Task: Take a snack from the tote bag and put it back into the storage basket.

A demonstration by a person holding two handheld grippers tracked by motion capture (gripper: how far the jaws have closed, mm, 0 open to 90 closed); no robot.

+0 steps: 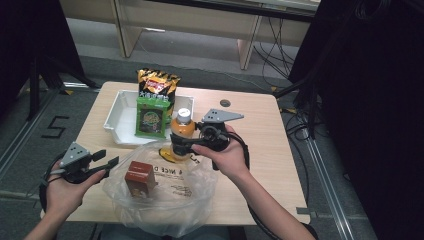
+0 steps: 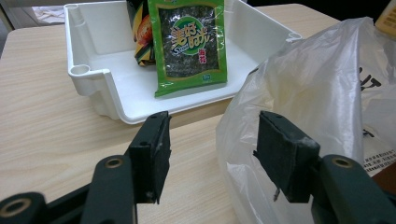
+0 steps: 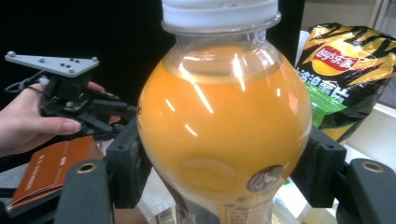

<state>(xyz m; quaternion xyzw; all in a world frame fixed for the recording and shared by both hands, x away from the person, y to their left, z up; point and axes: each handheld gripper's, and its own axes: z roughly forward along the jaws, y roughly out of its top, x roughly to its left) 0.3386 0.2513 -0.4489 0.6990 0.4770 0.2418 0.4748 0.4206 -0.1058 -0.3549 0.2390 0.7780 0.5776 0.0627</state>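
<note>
Nearest the camera, a clear crinkled plastic bag (image 1: 160, 192) sits open at the near edge of the pale wooden table (image 1: 260, 145), with a small brown carton (image 1: 140, 178) standing inside it. Just beyond the bag's far rim, the right gripper (image 1: 179, 141) has its jaws clamped on either side of a clear plastic bottle of orange juice with a white cap (image 1: 183, 131). The bottle is upright, its long axis vertical, held above the bag's far edge. The bag's mouth lies just near and left of the bottle, so the coming move looks like a short carry one way or the other across that rim. The left gripper (image 1: 102, 161) hangs at the bag's left side, jaws about half open and empty. Farther back, a white plastic tray (image 1: 116, 117) holds a green seaweed packet (image 1: 152, 118) and a black-and-yellow crisp bag (image 1: 158, 82).
</note>
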